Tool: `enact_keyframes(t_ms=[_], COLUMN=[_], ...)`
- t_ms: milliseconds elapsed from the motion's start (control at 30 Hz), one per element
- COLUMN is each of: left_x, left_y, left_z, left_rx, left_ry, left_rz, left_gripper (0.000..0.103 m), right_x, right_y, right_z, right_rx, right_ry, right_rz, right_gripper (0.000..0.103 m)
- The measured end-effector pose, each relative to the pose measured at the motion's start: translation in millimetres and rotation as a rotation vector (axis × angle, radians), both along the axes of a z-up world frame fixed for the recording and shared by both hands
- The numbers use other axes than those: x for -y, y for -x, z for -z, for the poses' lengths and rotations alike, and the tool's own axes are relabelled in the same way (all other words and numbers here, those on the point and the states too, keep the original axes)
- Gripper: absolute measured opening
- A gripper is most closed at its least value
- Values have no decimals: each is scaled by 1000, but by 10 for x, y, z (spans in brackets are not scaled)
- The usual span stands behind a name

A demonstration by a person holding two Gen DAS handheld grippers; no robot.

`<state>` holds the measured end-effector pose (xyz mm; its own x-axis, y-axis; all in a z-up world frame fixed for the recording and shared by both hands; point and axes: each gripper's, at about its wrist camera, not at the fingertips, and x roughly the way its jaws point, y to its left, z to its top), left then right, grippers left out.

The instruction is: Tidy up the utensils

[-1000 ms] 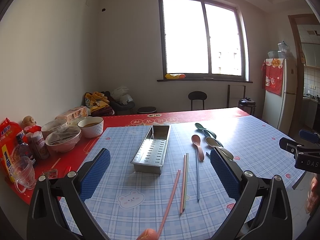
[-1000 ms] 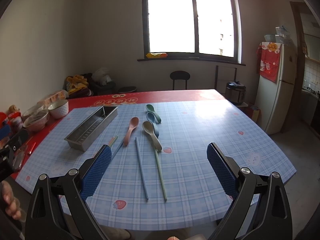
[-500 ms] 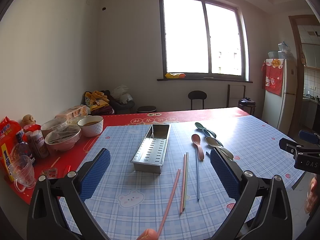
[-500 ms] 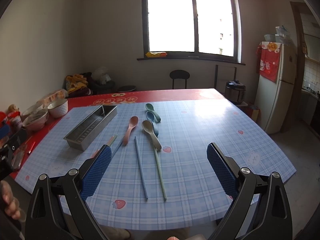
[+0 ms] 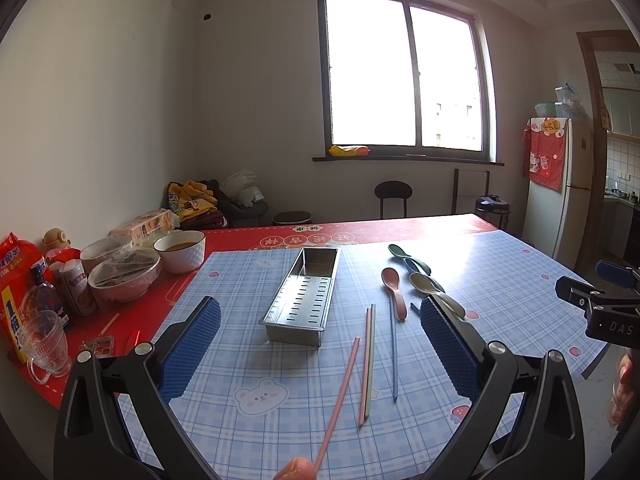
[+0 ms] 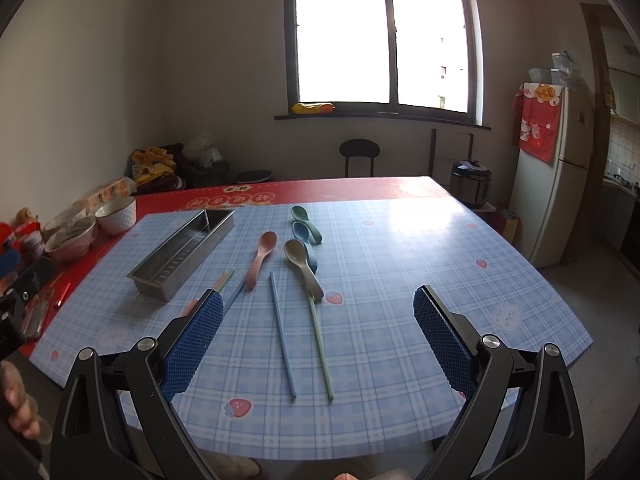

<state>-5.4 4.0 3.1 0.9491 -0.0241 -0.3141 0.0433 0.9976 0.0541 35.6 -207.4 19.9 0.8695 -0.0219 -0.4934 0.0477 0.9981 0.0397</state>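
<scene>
Basically nothing's done yet. My left gripper [image 5: 320, 346] and right gripper [image 6: 318, 340] both hang over the near table edge, fingers spread wide, holding nothing. The perforated steel utensil tray [image 5: 304, 294] sits empty on the blue plaid tablecloth [image 6: 420, 264]. Spoons, like the pink spoon [image 6: 262, 254] and beige spoon [image 6: 302, 260], and the blue chopstick [image 6: 282, 332] all lie loose just right of it. Everything's left to load.

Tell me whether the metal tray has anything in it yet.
Empty: the metal tray shows only its bare slotted floor, and the spoons and chopsticks lie outside it on the tablecloth.
</scene>
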Motion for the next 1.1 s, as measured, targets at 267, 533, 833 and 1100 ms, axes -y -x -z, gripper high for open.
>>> enact_keyframes(t_ms=[267,533,833,1100], left_x=[-4,-17,-62,-281], left_y=[-4,-17,-153,-492], left_z=[14,31,97,464], left_rx=[-6,-11,-6,-102], left_ry=[3,3,-22,-17], left_rz=[-3,-7,-4,66], left_gripper=[98,98,98,97], right_x=[-18,-21,47,4], right_y=[-13,-37,-242,-507], right_z=[1,9,169,468], right_rx=[-9,-20,-68,-115], right_ry=[2,-5,-108,-73], right_rz=[1,-8,-114,-133], right_gripper=[93,93,93,93])
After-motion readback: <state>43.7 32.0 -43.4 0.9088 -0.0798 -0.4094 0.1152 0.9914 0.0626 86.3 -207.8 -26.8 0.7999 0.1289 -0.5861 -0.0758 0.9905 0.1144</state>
